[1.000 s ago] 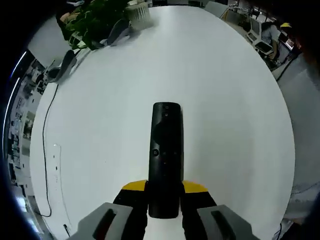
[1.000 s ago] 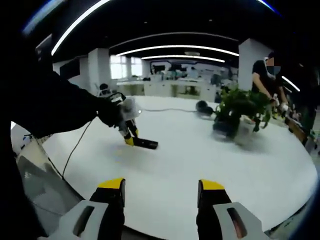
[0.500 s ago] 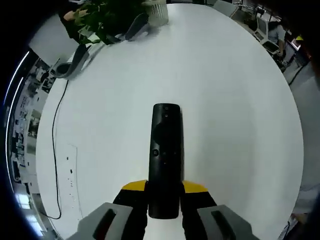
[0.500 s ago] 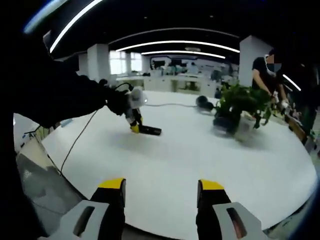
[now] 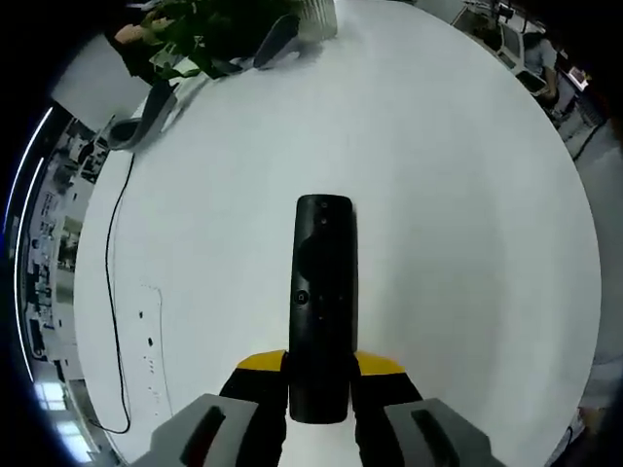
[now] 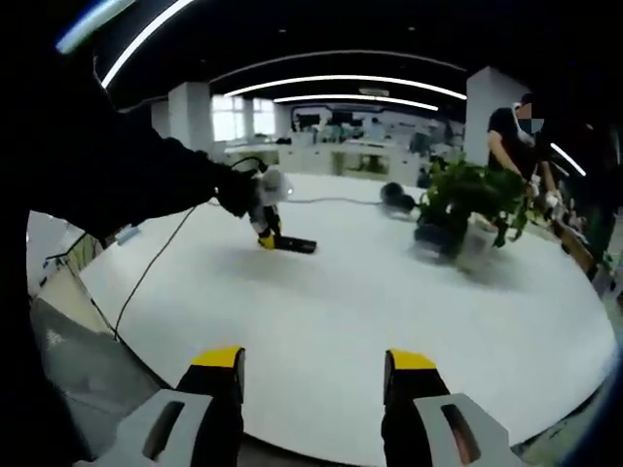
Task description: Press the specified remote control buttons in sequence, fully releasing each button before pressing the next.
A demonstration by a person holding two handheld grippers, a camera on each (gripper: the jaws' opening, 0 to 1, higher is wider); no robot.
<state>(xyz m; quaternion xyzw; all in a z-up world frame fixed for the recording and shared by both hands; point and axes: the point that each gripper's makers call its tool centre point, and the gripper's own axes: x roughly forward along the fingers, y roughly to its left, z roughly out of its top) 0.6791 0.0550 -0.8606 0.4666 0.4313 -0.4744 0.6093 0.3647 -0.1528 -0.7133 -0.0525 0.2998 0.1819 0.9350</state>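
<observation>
A long black remote control [image 5: 323,302] lies lengthwise between my left gripper's [image 5: 321,375] yellow-tipped jaws, which are shut on its near end; its far end points out over the white table [image 5: 458,195]. In the right gripper view the same remote [image 6: 292,244] shows far off on the table, held by the left gripper [image 6: 265,233] in a dark-sleeved hand. My right gripper [image 6: 313,375] stands open over the table's near edge, its jaws wide apart with nothing between them.
A potted green plant [image 6: 467,209] stands on the far part of the table, also at the top left as the plant [image 5: 214,29]. A black cable [image 5: 107,292] runs along the table's left edge. A person [image 6: 516,136] stands beyond the plant.
The left gripper with the remote has moved further away across the table in the right gripper view. The grip on the remote is unchanged, and the right gripper stays open.
</observation>
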